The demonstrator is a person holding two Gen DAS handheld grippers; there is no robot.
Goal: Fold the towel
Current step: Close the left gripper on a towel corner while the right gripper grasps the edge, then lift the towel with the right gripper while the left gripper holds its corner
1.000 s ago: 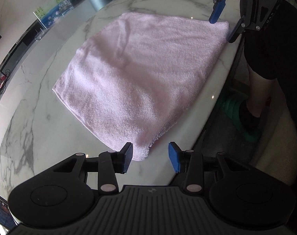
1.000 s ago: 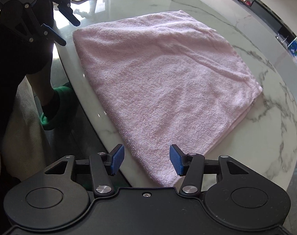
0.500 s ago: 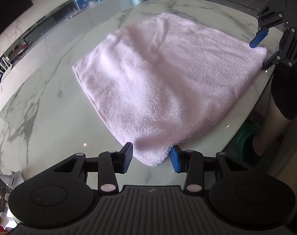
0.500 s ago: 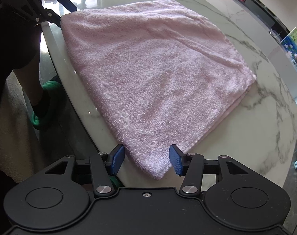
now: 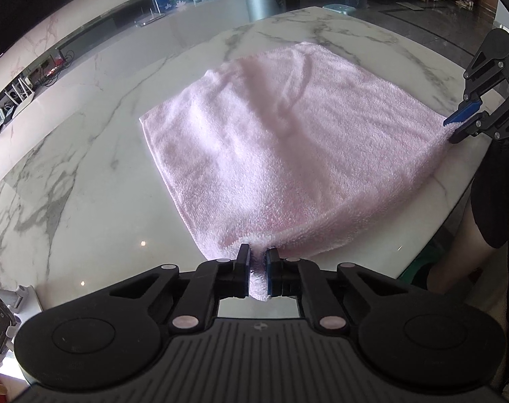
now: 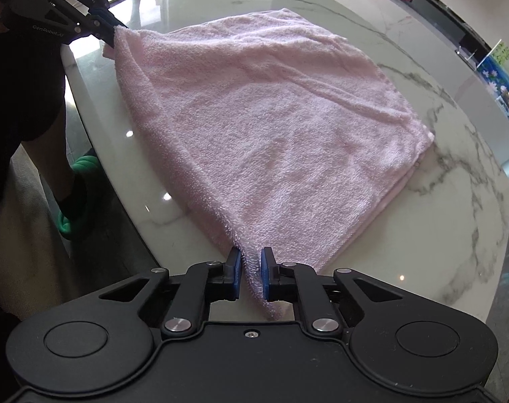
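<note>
Both grippers clamped on towel corners, near table edge.
My left gripper (image 5: 257,268) pinches one near corner of the pink towel (image 5: 288,141); my right gripper (image 6: 248,277) pinches the other. Both corners lifted slightly; the rest lies flat on the marble table (image 5: 86,201).

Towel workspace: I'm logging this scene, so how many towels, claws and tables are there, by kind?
Pink towel: 1
Claws, left claw and right claw, each shut on a towel corner: 2
Marble table: 1
Total: 4
</note>
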